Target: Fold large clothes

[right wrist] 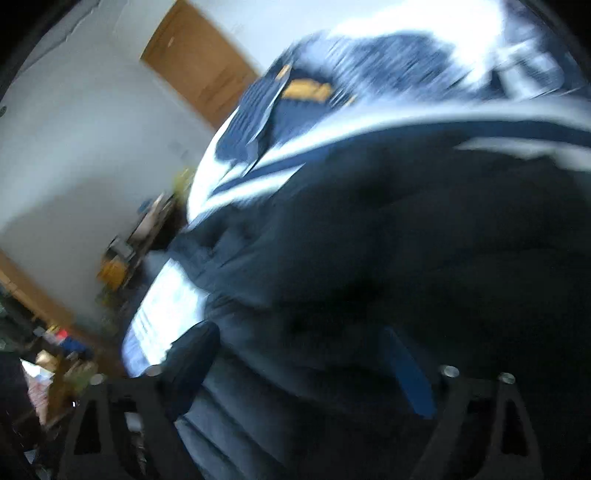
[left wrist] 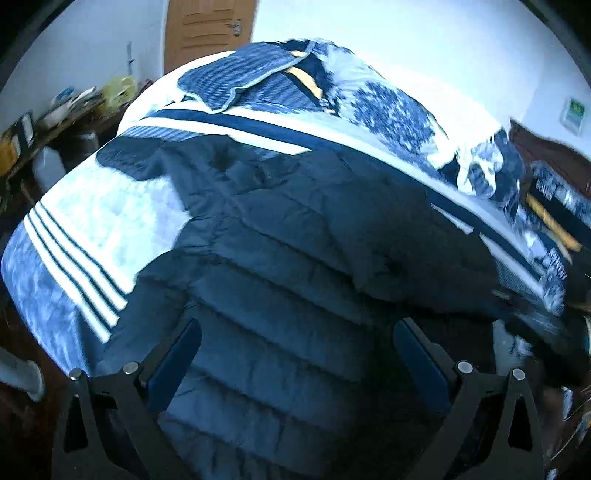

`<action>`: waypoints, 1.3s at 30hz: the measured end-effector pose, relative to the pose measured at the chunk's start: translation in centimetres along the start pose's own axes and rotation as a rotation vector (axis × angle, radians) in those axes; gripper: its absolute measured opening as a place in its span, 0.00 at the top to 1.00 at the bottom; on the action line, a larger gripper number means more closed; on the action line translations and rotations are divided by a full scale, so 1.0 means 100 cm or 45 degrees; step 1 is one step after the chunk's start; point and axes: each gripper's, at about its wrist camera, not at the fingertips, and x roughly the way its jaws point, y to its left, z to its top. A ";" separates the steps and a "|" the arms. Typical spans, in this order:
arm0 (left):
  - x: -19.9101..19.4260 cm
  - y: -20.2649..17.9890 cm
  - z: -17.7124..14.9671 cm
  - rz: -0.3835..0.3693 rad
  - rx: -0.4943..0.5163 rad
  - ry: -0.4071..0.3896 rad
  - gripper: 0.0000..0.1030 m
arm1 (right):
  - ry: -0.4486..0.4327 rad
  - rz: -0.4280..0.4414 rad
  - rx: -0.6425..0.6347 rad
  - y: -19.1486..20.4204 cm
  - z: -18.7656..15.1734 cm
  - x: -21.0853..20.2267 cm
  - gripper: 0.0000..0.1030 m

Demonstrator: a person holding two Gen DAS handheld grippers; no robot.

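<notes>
1. Quilted dark puffer jacket (left wrist: 280,236) lies spread on the striped bedspread (left wrist: 85,236), filling frame centre.
2. Left gripper (left wrist: 295,354) and right gripper (right wrist: 295,365): both spread, empty, above the jacket.
3. Step, as judged: between folds; next, pinch an edge.

Blue-and-white striped bedspread (left wrist: 92,229), striped pillow (left wrist: 229,79), wooden door (left wrist: 207,29), cluttered desk (left wrist: 55,114)

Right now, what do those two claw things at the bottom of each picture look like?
The left claw has two flat blue pads on black angular metal linkages, pinned with round silver bolts. The right claw looks alike, though blurred: blue pads, black frame, silver bolts. No cables, markings or sleeves show.
</notes>
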 end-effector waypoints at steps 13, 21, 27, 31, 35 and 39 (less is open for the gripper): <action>0.154 -0.101 0.062 0.549 0.502 0.008 0.04 | -0.112 0.243 0.879 -0.217 -0.030 -0.055 0.30; 0.138 -0.004 0.107 0.562 0.146 0.030 0.43 | -0.092 0.316 0.838 -0.212 -0.004 -0.015 0.53; 0.142 0.006 0.092 0.325 0.099 0.118 0.76 | -0.061 0.319 0.895 -0.218 -0.022 -0.013 0.53; 0.131 0.016 0.109 0.238 -0.006 0.052 0.96 | -0.088 0.277 0.870 -0.220 -0.024 -0.023 0.72; 0.101 0.033 0.149 0.200 -0.069 -0.121 0.97 | -0.150 0.305 0.789 -0.209 -0.014 -0.034 0.91; 0.159 0.047 0.156 0.370 0.014 0.042 0.94 | -0.037 0.222 0.701 -0.192 -0.013 -0.013 0.92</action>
